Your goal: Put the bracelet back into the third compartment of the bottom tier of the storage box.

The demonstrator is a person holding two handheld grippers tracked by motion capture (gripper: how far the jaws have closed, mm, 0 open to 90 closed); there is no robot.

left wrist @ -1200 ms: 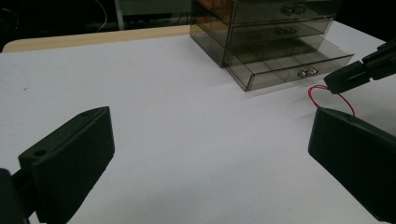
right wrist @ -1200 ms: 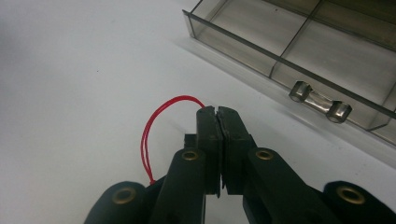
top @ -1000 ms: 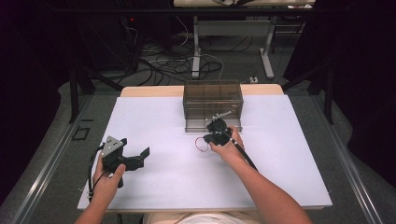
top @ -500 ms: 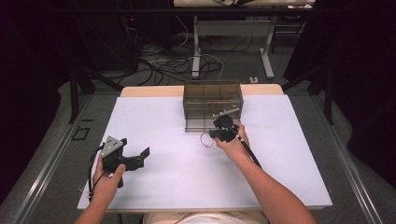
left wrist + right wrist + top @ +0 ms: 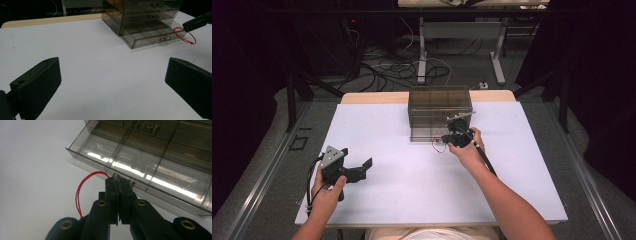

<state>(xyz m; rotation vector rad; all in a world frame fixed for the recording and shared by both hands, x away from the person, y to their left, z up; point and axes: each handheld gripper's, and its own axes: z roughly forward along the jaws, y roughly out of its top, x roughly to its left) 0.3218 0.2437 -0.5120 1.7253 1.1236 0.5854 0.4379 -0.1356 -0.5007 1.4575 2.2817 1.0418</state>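
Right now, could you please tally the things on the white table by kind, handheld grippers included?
Smoky clear drawer box: 1
Red string loop: 1
Handheld grippers: 2, the left gripper open, the right gripper shut on the string
Total: 4

Both forearms are bare, with no sleeves on them, and a pale garment edge shows at the near side of the table. The left gripper [image 5: 360, 171] is black, topped by a grey three-cornered plate with dark holes, and a black cable loops from its near side. In the left gripper view its jaws are broad black blocks with ribbed inner faces and a small round hole near each corner. The right gripper [image 5: 119, 179] is black too — narrow flat jaws on arms set with brass-coloured rivets — and trails a thick black cable.
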